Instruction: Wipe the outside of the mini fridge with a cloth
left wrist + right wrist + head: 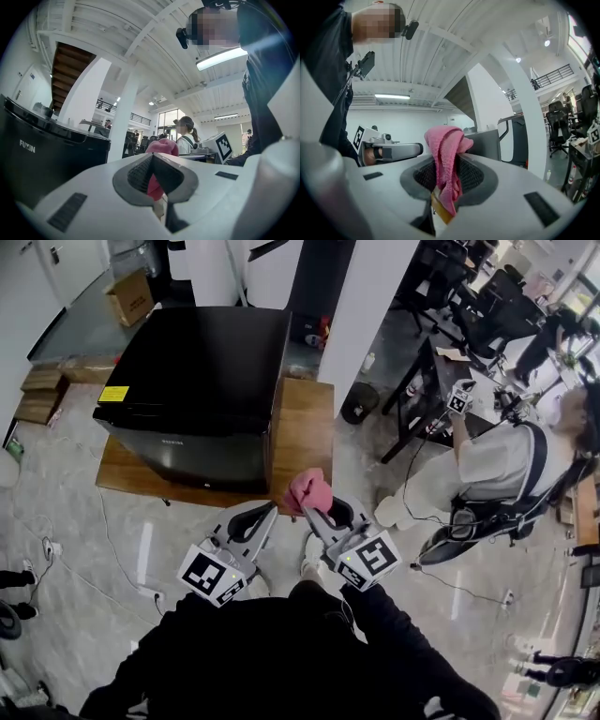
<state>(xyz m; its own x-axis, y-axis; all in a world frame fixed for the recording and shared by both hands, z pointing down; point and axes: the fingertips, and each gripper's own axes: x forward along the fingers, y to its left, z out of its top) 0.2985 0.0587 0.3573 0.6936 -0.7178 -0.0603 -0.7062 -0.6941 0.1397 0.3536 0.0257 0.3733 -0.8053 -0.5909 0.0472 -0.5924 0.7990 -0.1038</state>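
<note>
Two grippers hang just in front of the black mini fridge (202, 381) on its low wooden table (305, 432). The right gripper (315, 514) pinches a pink cloth (309, 489). The left gripper (269, 512), just beside the cloth, has its jaws closed on nothing.

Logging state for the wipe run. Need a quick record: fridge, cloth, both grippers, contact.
fridge: black, door shut, stands on a wooden table
cloth: pink, bunched
right gripper: shut on the cloth, held near the fridge's front right corner
left gripper: tip right beside the cloth, jaws close together; unclear whether it pinches the cloth
contact: cloth not touching the fridge
</note>
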